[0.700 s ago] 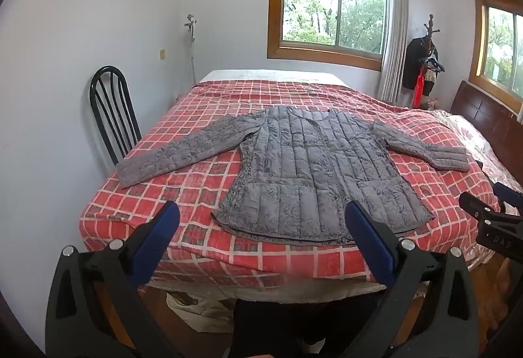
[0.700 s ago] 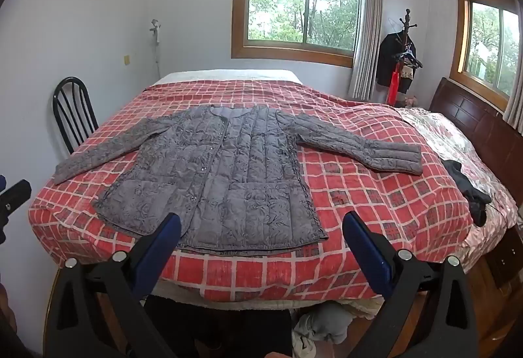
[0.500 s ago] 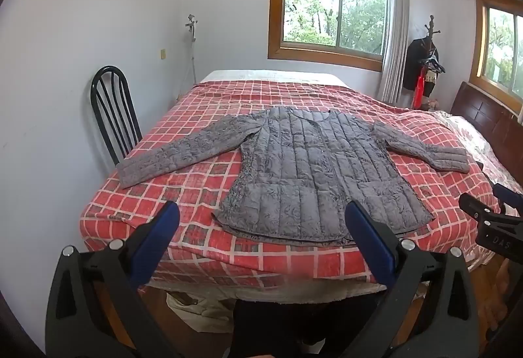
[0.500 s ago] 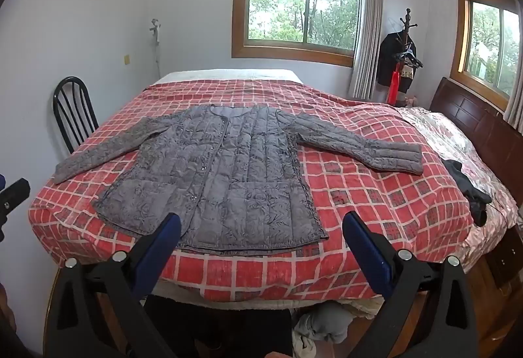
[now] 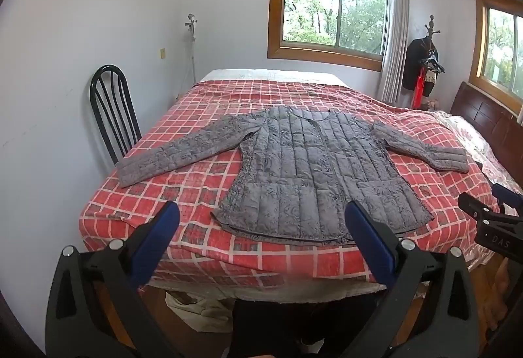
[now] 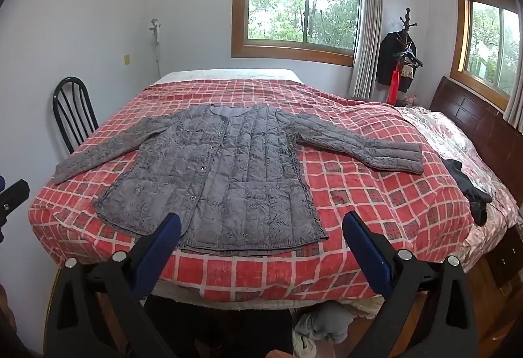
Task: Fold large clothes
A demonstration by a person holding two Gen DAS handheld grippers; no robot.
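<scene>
A grey quilted jacket [image 5: 313, 168] lies flat and face up on the red checked bedspread [image 5: 196, 181], both sleeves spread out to the sides. It also shows in the right wrist view [image 6: 225, 175]. My left gripper [image 5: 261, 220] is open and empty, held off the near edge of the bed in front of the jacket's hem. My right gripper [image 6: 261, 224] is open and empty too, off the near edge by the hem's right part. The right gripper's body shows at the right edge of the left wrist view [image 5: 490, 224].
A black metal chair [image 5: 112, 109] stands against the wall left of the bed. A dark garment [image 6: 467, 188] lies on the bed's right side near a wooden headboard [image 6: 483, 129]. A coat stand [image 6: 402, 63] is in the far corner. Cloth lies on the floor under the bed [image 6: 320, 325].
</scene>
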